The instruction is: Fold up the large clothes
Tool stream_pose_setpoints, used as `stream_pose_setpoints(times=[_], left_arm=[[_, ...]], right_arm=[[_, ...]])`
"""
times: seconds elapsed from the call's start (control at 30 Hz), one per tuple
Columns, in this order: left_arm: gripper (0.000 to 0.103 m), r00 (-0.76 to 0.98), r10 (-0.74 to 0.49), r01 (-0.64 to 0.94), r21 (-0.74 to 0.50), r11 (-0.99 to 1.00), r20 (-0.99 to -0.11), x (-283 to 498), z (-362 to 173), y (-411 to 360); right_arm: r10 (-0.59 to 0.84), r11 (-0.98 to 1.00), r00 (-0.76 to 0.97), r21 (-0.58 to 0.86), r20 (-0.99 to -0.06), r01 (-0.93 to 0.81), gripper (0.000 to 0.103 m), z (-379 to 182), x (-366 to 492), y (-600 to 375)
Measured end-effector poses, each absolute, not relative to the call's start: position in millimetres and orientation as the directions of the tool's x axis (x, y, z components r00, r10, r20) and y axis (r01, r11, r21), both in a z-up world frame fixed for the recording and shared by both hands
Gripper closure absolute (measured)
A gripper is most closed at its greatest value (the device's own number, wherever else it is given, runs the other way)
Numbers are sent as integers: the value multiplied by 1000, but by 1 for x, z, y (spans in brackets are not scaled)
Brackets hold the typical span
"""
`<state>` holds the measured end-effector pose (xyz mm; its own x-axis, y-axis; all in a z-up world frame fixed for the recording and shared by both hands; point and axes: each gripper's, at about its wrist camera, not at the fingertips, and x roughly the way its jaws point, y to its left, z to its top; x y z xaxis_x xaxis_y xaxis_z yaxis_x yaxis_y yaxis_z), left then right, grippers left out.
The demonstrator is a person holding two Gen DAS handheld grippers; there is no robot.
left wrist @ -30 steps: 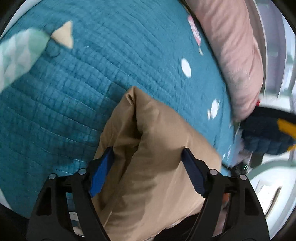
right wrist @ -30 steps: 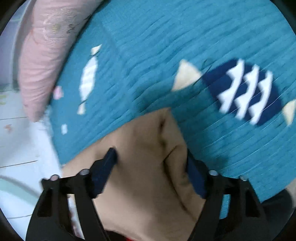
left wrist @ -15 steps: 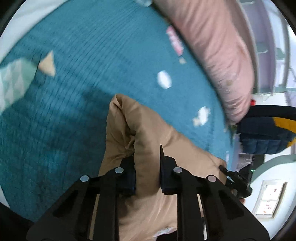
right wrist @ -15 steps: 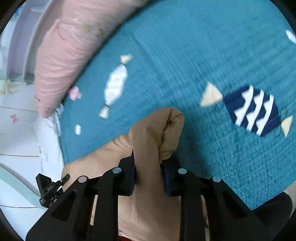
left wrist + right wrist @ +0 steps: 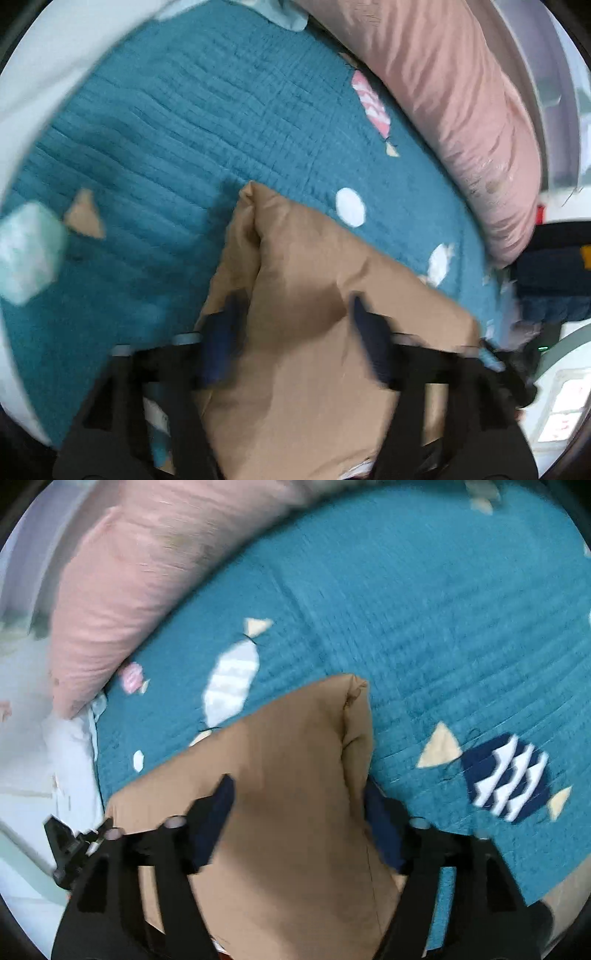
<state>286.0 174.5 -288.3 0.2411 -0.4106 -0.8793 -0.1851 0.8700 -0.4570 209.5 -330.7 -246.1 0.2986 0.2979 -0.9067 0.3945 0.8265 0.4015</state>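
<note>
A tan garment (image 5: pixel 314 332) lies folded on a teal quilted bedspread (image 5: pixel 207 122). In the left wrist view my left gripper (image 5: pixel 295 332) is open, its blue-padded fingers (image 5: pixel 221 339) spread either side of a raised fold at the garment's left corner. In the right wrist view the same garment (image 5: pixel 288 812) shows with its far right corner puckered up. My right gripper (image 5: pixel 299 812) is open too, its fingers (image 5: pixel 214 812) straddling that corner. Both views are blurred by motion.
A pink pillow (image 5: pixel 461 110) lies along the far edge of the bed, also in the right wrist view (image 5: pixel 140 576). A dark blue item (image 5: pixel 554 273) sits off the bed's right side. The bedspread (image 5: pixel 443 609) carries fish patches (image 5: pixel 506 779).
Half a second ago both grippers were shut on pinched folds of the tan garment. Both have now opened and let the cloth go; the folds have settled flatter.
</note>
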Motion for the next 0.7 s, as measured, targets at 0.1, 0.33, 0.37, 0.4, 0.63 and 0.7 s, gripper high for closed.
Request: stream_pose_setpoints(times=[0.1, 0.33, 0.37, 0.4, 0.63, 0.7], left_arm=[[31, 295, -285, -157, -340, 927, -912, 273, -252, 176], [41, 357, -348, 7, -370, 929, -867, 235, -201, 128], [45, 346, -354, 32, -366, 930, -869, 232, -202, 117], [54, 321, -346, 67, -343, 937, -882, 228, -208, 99], [89, 130, -352, 141, -334, 932, -927, 199, -280, 29], [93, 128, -334, 143, -316, 938, -934, 194, -297, 25]], right_arm=[[170, 865, 371, 319, -913, 388, 29, -212, 188, -326], [241, 920, 438, 347, -866, 180, 35, -163, 164, -241], [261, 921, 433, 357, -863, 157, 40, -166, 165, -223], [276, 924, 413, 358, -868, 134, 54, -173, 167, -206], [400, 894, 216, 431, -891, 122, 95, -244, 173, -138], [431, 880, 166, 454, -887, 139, 97, -261, 171, -134]])
